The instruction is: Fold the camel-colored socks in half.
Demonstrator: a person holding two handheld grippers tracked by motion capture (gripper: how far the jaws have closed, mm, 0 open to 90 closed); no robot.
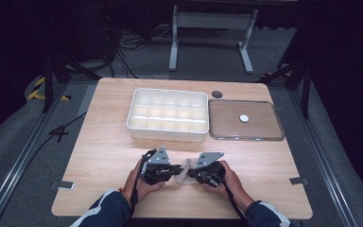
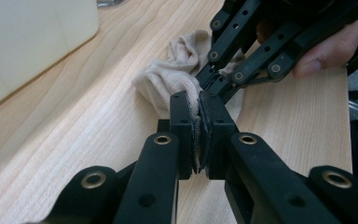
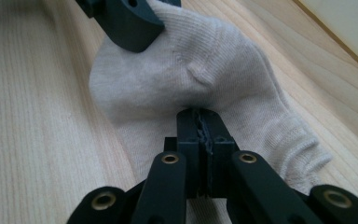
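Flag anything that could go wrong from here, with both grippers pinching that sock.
Both the left gripper and the right gripper pinch only a thin fold of the beige sock, so the fabric might slip free. The grippers sit close together on it, so they could knock into each other.

Right gripper (image 3: pixel 200 116) pinches beige sock (image 3: pixel 223 70) lying on wooden table (image 3: pixel 32 116).

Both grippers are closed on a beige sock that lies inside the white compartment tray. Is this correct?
Not quite. The left gripper and right gripper do pinch the beige sock, but it lies on the wooden table, in front of the white compartment tray, not inside. The high view shows this.
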